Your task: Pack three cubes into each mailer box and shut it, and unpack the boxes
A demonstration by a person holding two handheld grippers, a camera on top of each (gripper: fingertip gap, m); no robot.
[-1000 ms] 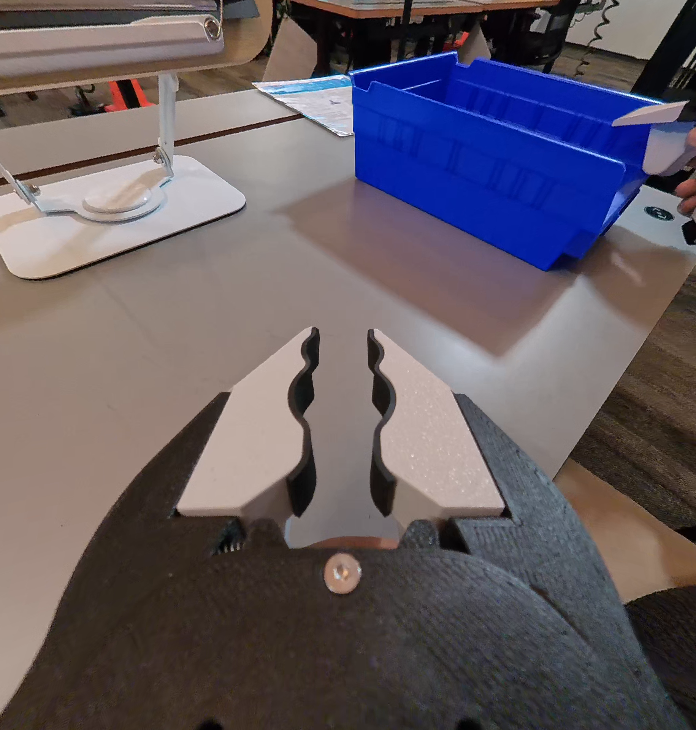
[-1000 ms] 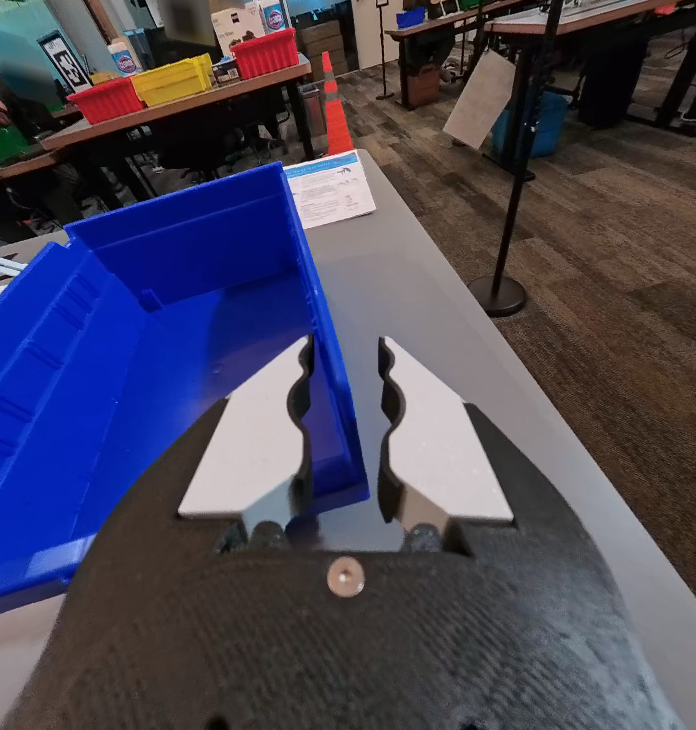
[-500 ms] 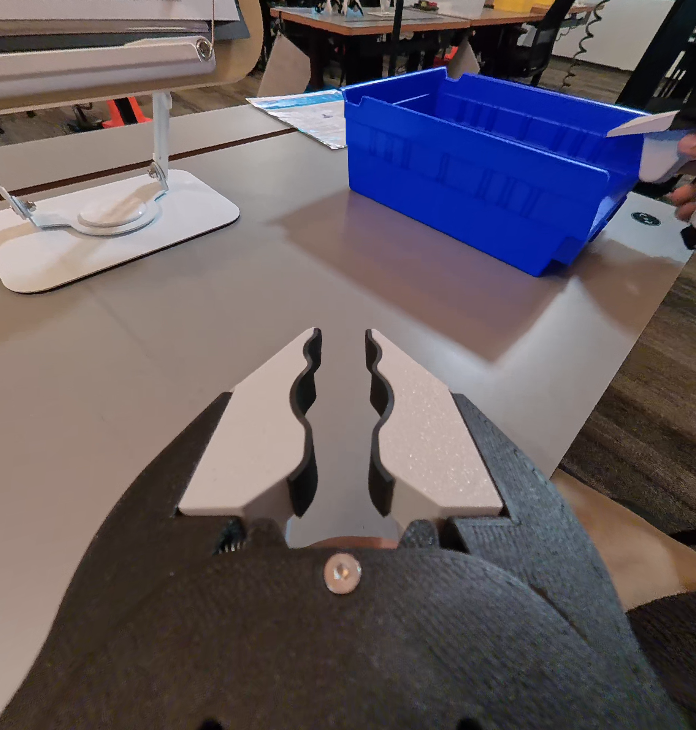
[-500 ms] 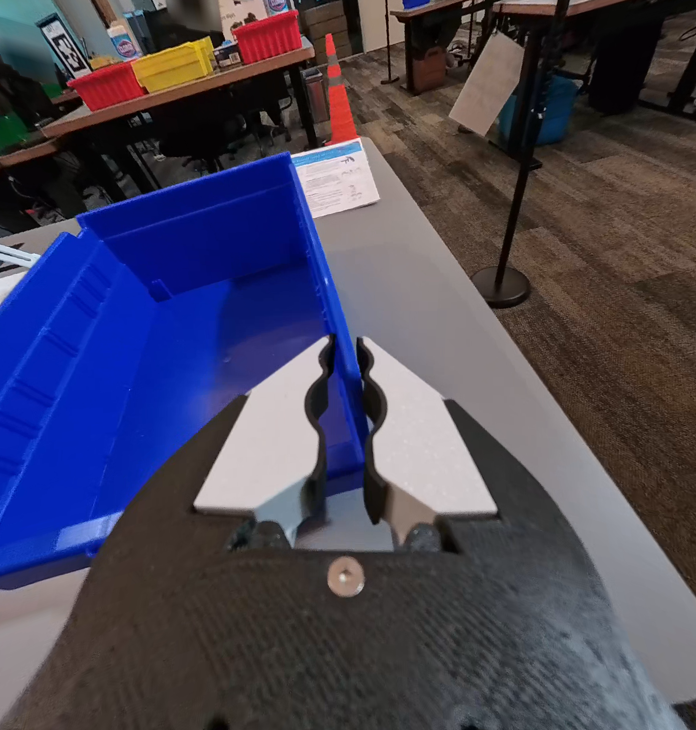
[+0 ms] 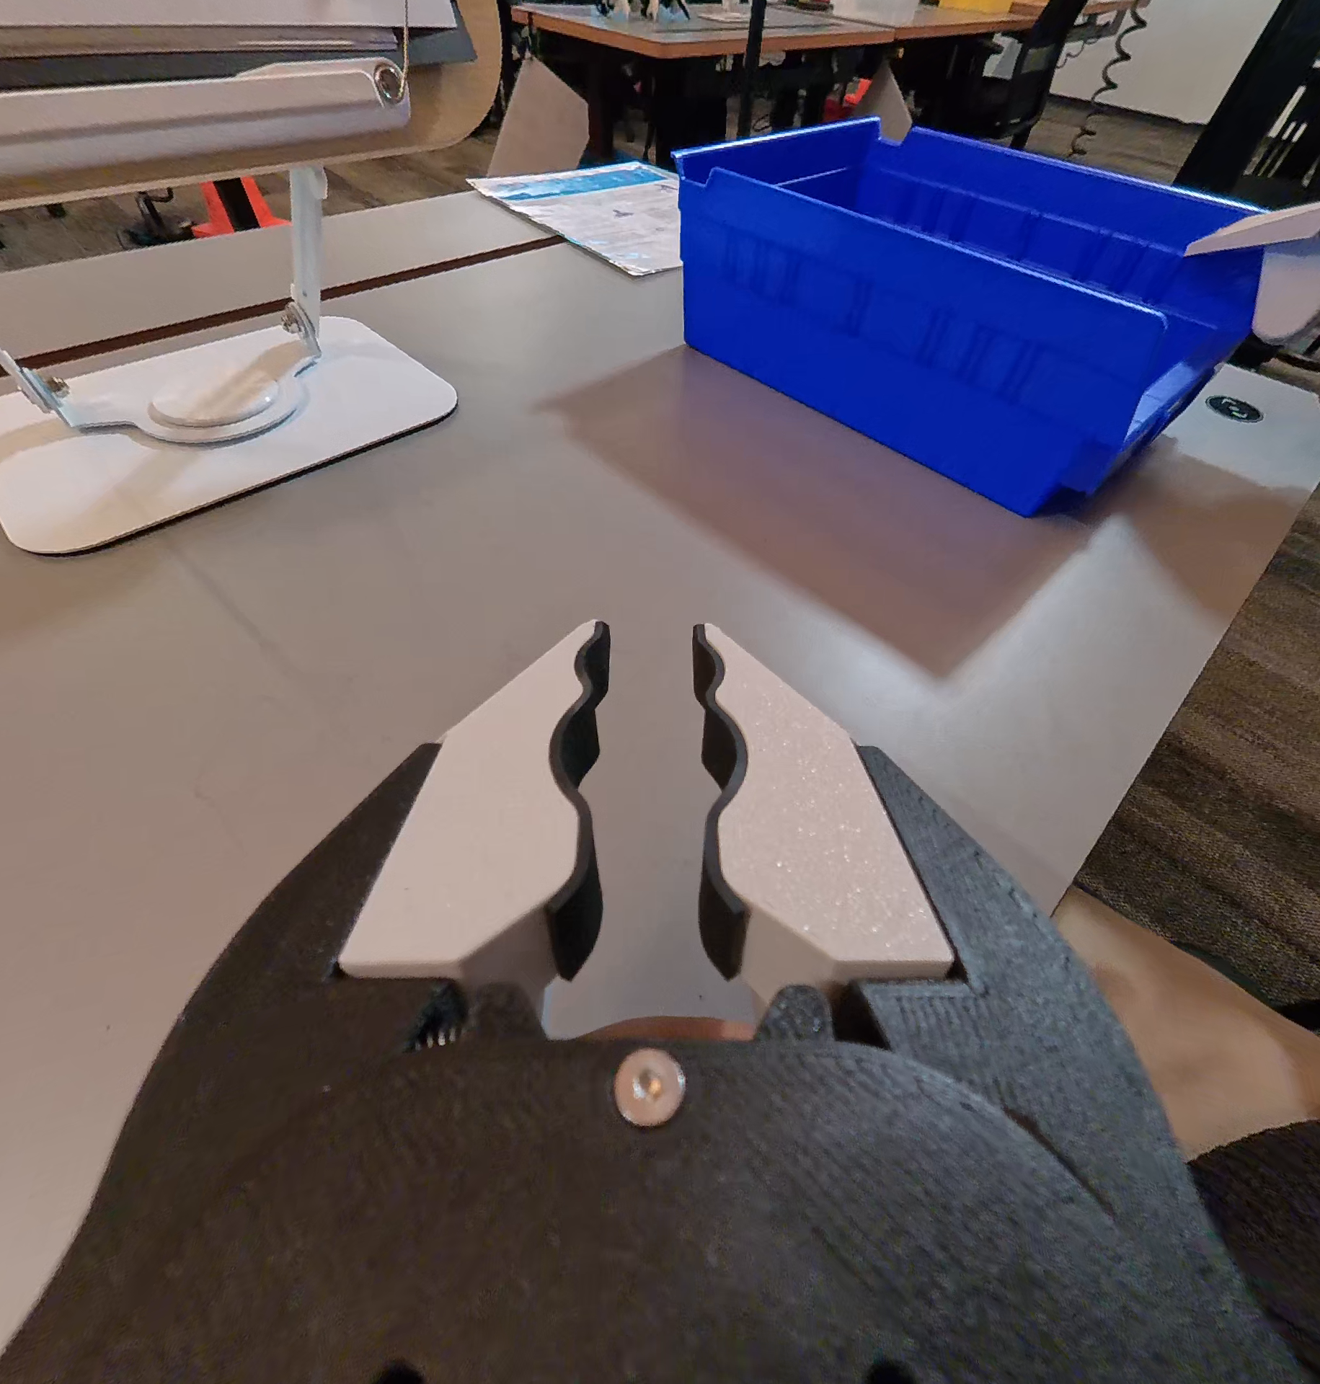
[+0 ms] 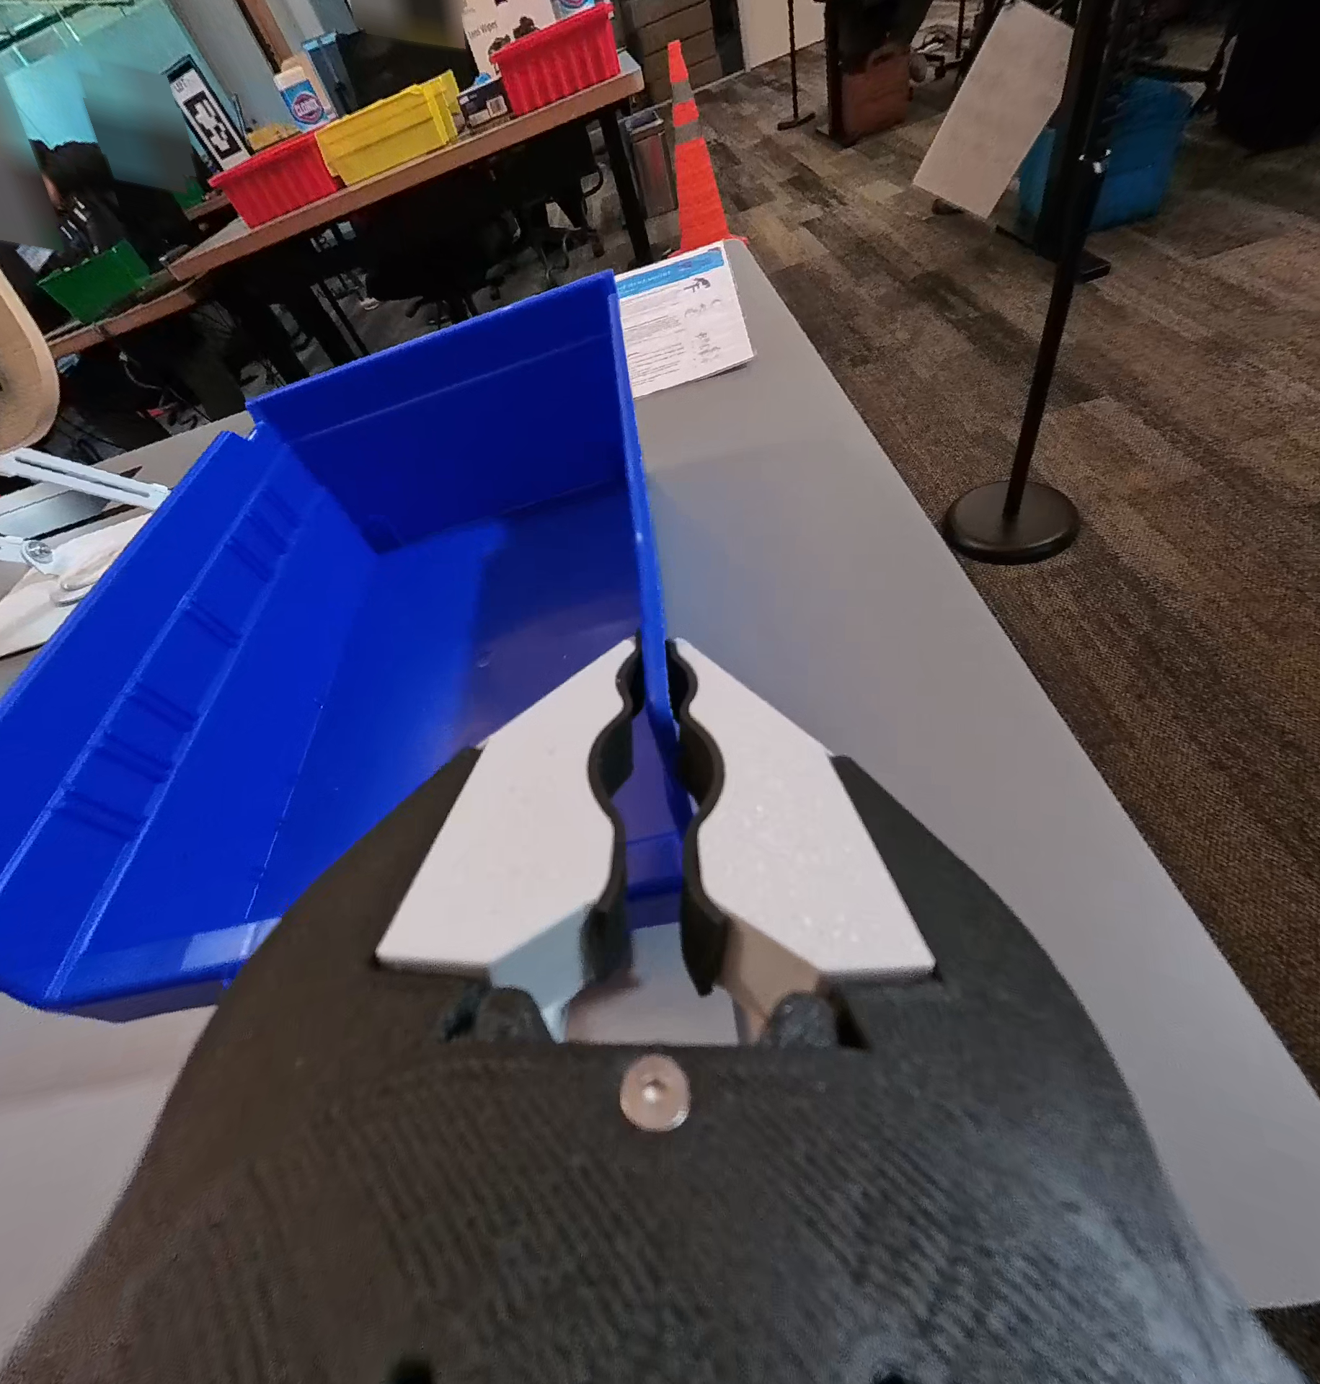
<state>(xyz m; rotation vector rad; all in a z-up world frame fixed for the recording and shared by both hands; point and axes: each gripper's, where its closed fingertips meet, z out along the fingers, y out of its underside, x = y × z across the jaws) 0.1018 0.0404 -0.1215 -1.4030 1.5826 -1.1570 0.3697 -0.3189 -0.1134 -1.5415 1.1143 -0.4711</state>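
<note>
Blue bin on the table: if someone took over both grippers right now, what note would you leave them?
Right gripper: fingers closed on the right side wall of the blue bin, near its front corner.
Left gripper: open, holding nothing, over bare table.
The bin sits at the table's right end and looks empty inside. A white stand is on the left, a printed sheet behind the bin.
No cubes or mailer boxes are in view, so no packing shows as done; all of it seems left.
</note>
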